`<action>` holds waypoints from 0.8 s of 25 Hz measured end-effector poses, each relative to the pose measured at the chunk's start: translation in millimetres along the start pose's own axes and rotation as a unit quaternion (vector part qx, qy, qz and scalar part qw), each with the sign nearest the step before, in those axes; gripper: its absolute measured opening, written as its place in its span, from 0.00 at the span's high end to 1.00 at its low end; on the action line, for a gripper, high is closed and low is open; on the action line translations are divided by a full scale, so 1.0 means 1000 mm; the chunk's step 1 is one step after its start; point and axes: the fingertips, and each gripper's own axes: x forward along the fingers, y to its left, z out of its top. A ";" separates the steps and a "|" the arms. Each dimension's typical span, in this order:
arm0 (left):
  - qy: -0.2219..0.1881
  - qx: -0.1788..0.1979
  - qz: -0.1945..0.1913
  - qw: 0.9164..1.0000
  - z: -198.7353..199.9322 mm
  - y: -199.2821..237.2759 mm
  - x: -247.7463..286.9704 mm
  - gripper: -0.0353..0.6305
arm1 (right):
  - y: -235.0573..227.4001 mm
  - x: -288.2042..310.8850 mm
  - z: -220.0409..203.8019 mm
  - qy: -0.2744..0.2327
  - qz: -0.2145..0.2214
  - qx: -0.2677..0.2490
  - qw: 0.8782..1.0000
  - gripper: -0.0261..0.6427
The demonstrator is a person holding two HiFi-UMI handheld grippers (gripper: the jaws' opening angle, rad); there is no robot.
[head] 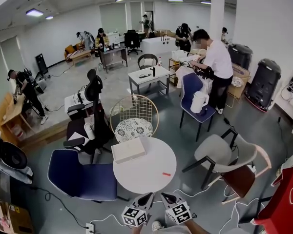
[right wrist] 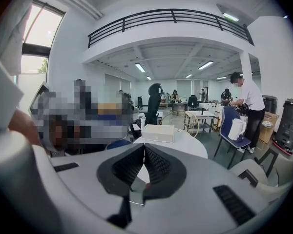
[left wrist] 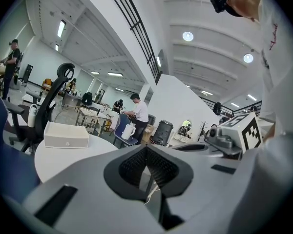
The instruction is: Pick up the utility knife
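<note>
White box (head: pixel 129 149) on round table (head: pixel 147 173)

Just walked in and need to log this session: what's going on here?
A person at a round white table holds the left tongs and right tongs, both shut and empty, side by side at the table's near edge. The red utility knife lies untouched on the table just ahead of them, with a white box farther back. Nothing is picked up yet.
</note>
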 end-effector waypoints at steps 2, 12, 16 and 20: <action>-0.001 -0.002 0.003 1.000 -0.001 0.001 -0.003 0.93 | 0.001 0.001 0.000 0.000 0.001 0.001 1.000 0.94; -0.008 0.003 0.018 1.000 0.010 0.021 0.011 0.93 | -0.016 0.023 0.015 -0.015 0.009 -0.008 1.000 0.94; -0.007 0.011 0.011 1.000 0.021 0.025 0.036 0.93 | -0.038 0.031 0.023 -0.019 0.001 -0.003 1.000 0.94; -0.007 0.017 0.004 1.000 0.031 0.028 0.062 0.93 | -0.066 0.040 0.032 -0.025 -0.008 0.001 1.000 0.94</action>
